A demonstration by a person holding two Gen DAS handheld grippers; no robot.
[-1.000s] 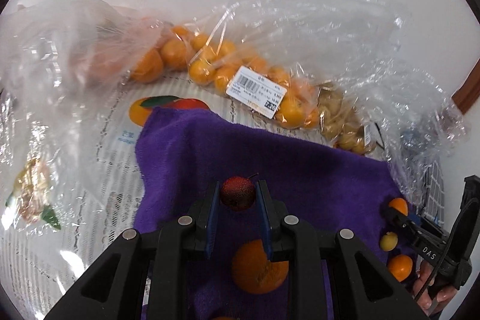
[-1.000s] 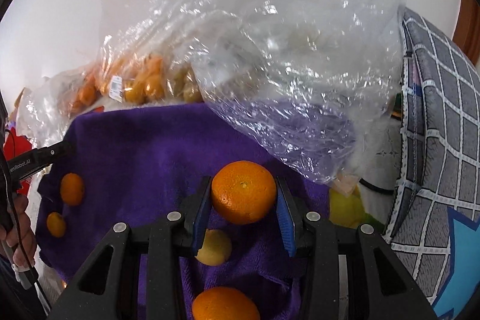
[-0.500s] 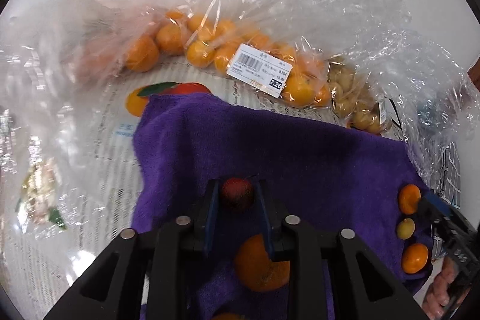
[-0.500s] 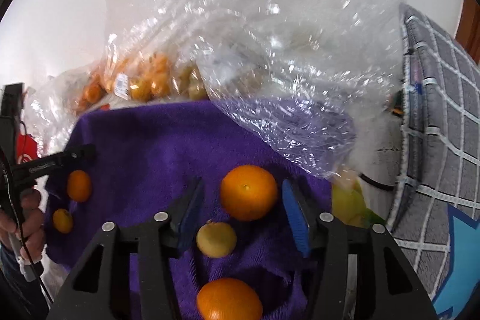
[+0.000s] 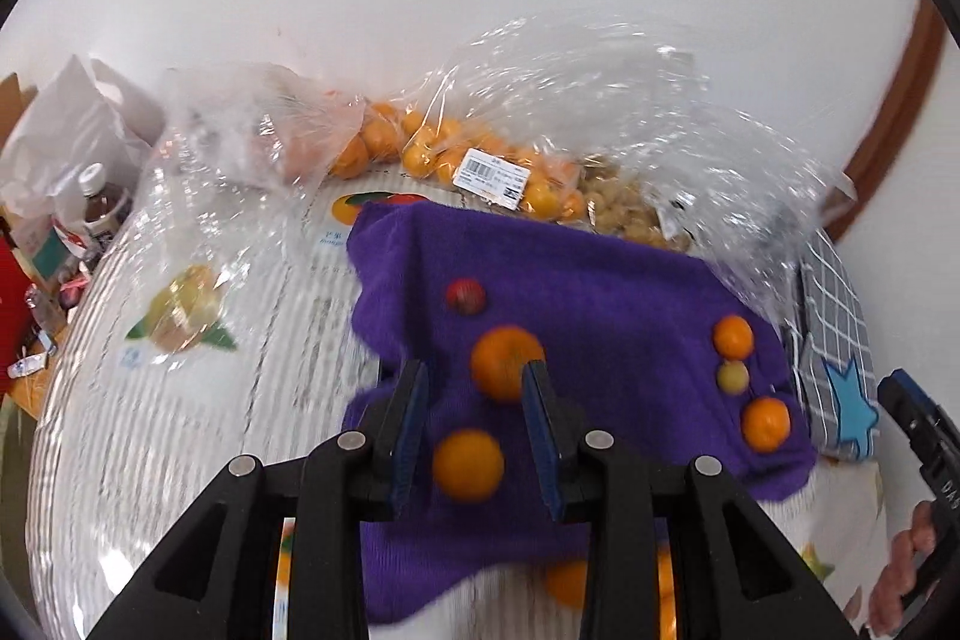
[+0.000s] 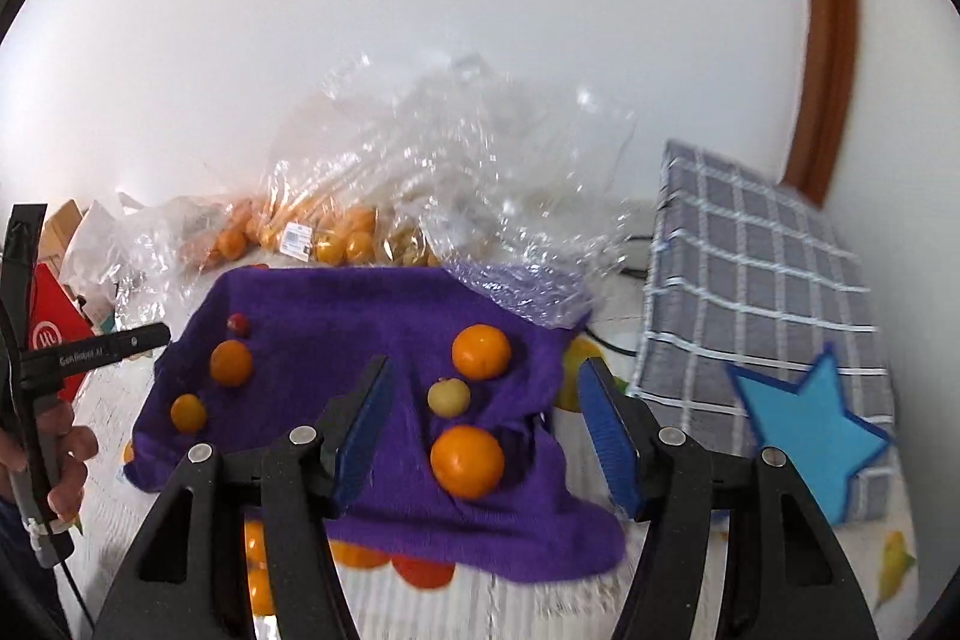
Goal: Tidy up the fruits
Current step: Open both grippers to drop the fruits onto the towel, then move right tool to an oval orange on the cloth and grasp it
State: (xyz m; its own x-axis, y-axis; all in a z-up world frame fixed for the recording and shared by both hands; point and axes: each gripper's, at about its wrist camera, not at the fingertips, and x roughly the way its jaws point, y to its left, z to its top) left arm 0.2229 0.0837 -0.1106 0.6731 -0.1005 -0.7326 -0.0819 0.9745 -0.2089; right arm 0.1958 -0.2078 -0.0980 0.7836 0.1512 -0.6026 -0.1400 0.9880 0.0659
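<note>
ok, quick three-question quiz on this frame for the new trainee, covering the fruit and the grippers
1. How many loose fruits lie on the purple towel?
2. True or false: the left gripper holds the small red fruit.
3. In front of the right gripper, what lies between the far orange and the near orange? A: a pale yellow fruit. B: a red fruit. C: nothing.

Key: 1: six. 2: false, its jaws are open and empty. 3: A.

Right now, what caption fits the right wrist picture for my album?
Open right gripper above a purple fleece cloth dotted with round orange fruits.
</note>
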